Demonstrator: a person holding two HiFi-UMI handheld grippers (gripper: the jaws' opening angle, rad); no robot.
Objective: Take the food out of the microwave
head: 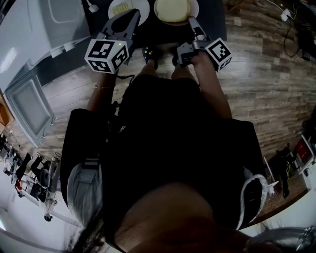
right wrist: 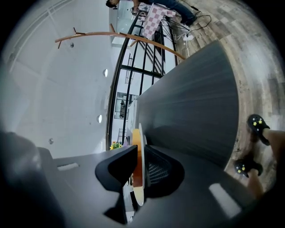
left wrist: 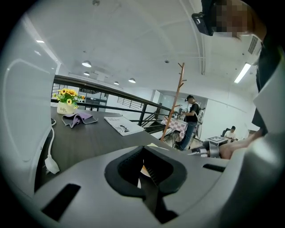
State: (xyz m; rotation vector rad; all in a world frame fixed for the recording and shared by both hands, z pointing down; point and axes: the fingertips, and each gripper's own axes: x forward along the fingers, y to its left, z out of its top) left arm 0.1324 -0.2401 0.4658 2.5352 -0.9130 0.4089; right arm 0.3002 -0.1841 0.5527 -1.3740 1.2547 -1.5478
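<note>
Right gripper [right wrist: 140, 174]: I am keeping its fingers narrow, clamping the rim of a white plate [right wrist: 141, 138] that is standing edge-on between them.

Food [head: 172, 9]: a flat yellow-brown round is lying on that plate, just beyond the right fingertips, above the dark worktop [right wrist: 191, 102]. I cannot tell whether the plate is resting on the worktop or lifted off it.

Left gripper [left wrist: 143, 173]: its fingers are pressing together on nothing. A second plate [head: 140, 7] with pale food is sitting just past their tips.

Microwave [head: 34, 29]: a white box is standing to the left of the left fingers.

Far beyond the left fingers, a flower pot [left wrist: 67, 103], a purple cloth [left wrist: 79, 118] and a booklet [left wrist: 124, 125] are lying on the worktop. A white cable [left wrist: 50, 156] is trailing to their left.
</note>
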